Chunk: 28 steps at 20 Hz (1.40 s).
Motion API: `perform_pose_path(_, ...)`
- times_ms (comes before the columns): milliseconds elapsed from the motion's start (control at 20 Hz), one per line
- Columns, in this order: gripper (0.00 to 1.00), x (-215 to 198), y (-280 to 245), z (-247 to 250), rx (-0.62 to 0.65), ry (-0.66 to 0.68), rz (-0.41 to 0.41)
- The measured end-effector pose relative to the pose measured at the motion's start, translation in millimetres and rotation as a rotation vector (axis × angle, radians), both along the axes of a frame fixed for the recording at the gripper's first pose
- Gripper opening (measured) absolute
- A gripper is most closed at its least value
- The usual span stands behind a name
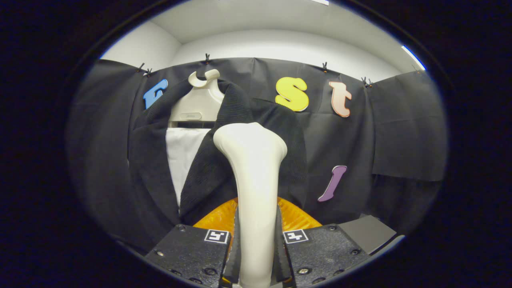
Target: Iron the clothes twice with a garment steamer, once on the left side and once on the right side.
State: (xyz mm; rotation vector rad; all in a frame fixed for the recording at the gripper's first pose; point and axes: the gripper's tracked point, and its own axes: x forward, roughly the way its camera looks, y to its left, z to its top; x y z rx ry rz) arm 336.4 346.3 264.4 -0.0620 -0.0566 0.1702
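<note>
Gripper (256, 244) fingers clamped on steamer (253, 168) handle, head vs dark jacket (208, 168) on hanger (199, 102).

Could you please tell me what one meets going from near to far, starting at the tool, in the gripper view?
Tool, its fingers shut on the cream steamer → steamer's wide head → dark jacket over a white shirt → cream hanger → black cloth wall.

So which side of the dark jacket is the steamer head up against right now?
The front panel right of the white lining; the steamer, gripped by the gripper, covers it. The other panel hangs untouched.
</note>
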Motion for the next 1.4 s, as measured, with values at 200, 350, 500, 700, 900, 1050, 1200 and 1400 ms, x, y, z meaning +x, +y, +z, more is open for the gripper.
perform_pose_path(200, 0.36, -4.6, -3.5, -22.3, -0.006, 0.022, -0.006)
perform_pose_path(350, 0.36, -7.6, -4.1, -38.8, -0.016, 0.042, -0.002)
perform_pose_path(500, 0.36, -10.7, -4.0, -56.6, -0.025, 0.055, -0.003)
perform_pose_path(700, 0.36, -13.4, -0.5, -85.9, -0.042, 0.084, -0.001)
perform_pose_path(900, 0.36, -11.0, 0.8, -105.3, -0.065, 0.106, -0.005)
perform_pose_path(1050, 0.36, -8.6, -2.8, -118.8, -0.078, 0.122, -0.01)
perform_pose_path(1200, 0.36, -9.7, -5.1, -143.6, -0.085, 0.147, -0.014)
perform_pose_path(1400, 0.36, -16.5, -1.8, -174.2, -0.106, 0.176, -0.026)
